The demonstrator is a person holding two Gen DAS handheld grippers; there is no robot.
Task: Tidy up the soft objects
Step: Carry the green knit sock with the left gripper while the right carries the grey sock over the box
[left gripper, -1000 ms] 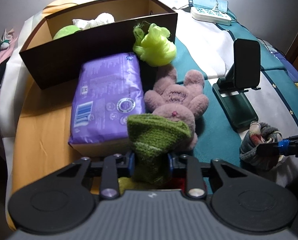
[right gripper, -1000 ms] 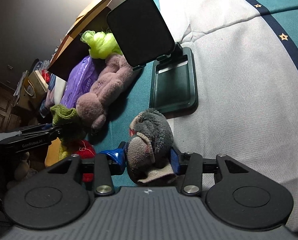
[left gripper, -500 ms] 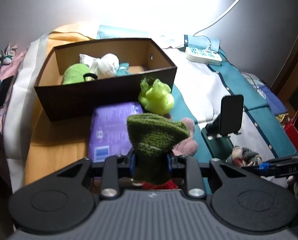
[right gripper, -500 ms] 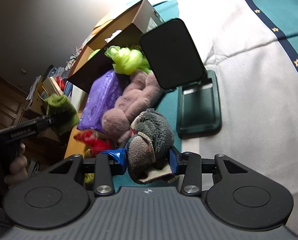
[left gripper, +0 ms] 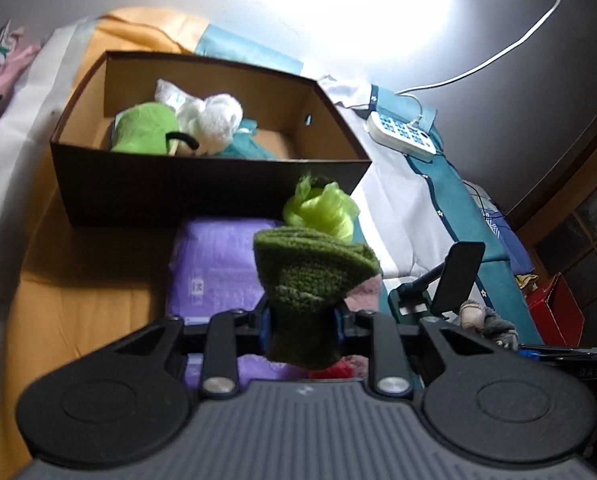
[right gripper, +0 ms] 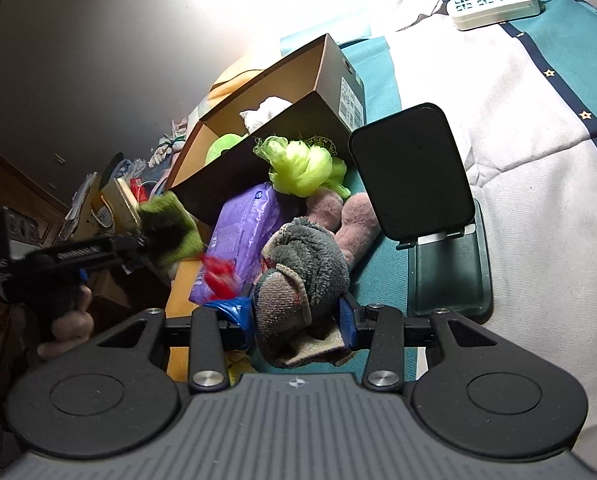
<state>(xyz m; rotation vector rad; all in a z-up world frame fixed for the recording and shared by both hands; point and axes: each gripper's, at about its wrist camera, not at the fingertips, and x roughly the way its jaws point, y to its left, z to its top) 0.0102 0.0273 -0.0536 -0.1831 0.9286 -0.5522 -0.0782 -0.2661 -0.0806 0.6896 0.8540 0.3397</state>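
Note:
My left gripper is shut on a green knitted piece with a red part hanging below it, held up in the air before the brown box. The box holds a green toy, a white plush and teal cloth. My right gripper is shut on a grey fuzzy sock, lifted above the bed. A lime mesh puff, a purple pack and a pink plush lie in front of the box.
A black phone stand on a green base stands to the right of the pile. A white power strip with its cable lies at the far end of the bed. A red box sits off the bed's right side.
Both grippers have risen and drawn back with their loads. The green knitted piece came off the bed, and its red part now hangs free. The box interior shows more.

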